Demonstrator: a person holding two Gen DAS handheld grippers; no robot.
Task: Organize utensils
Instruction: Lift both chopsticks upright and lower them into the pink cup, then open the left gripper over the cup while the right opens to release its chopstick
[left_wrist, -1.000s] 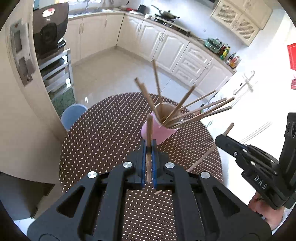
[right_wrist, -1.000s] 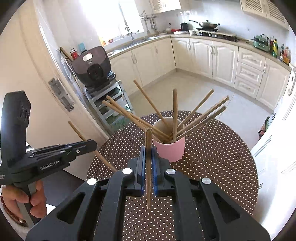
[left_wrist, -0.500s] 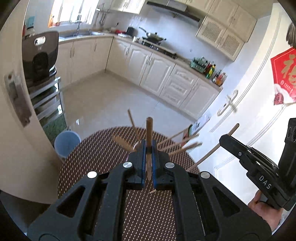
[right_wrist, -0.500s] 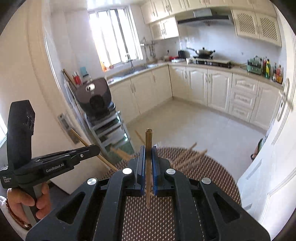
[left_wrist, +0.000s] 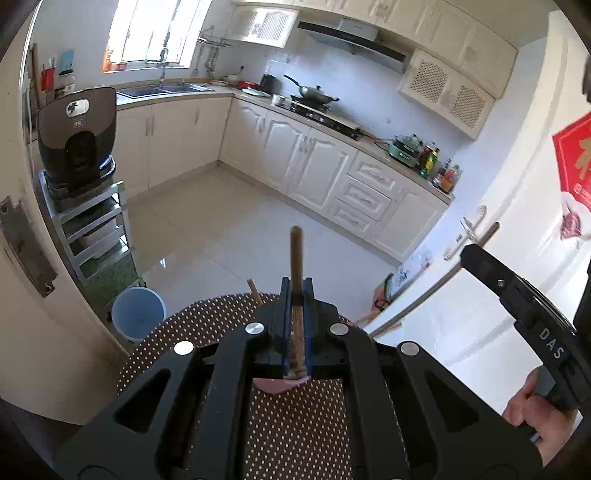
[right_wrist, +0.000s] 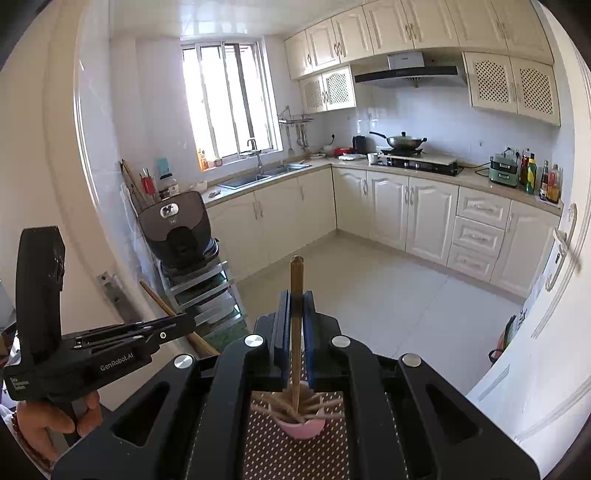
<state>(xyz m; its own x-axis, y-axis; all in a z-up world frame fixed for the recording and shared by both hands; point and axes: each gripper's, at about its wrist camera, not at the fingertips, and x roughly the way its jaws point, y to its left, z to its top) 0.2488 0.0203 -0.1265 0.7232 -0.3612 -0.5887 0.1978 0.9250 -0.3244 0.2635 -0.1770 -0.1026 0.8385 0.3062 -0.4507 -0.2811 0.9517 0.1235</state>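
My left gripper (left_wrist: 296, 291) is shut on a brown wooden chopstick (left_wrist: 296, 254) that stands up between its blue pads. My right gripper (right_wrist: 296, 299) is shut on another wooden chopstick (right_wrist: 296, 280), also upright. Both are raised above the round dotted table (left_wrist: 295, 424). The pink cup (right_wrist: 301, 426) holding several chopsticks shows low in the right wrist view, under the gripper body. Only a sliver of the cup (left_wrist: 280, 384) shows in the left wrist view. The right gripper also shows at the right of the left view (left_wrist: 480, 258), the left gripper at the left of the right view (right_wrist: 177, 325).
A blue bin (left_wrist: 137, 312) stands on the floor beyond the table's far edge. A metal rack with a dark appliance (left_wrist: 79, 147) stands at the left wall. White cabinets and a stove (right_wrist: 413, 162) line the far side. A white door (left_wrist: 517, 277) is at the right.
Both grippers have risen and tilted up with their chopsticks. The cup and table have dropped low in both views, mostly hidden under the gripper bodies.
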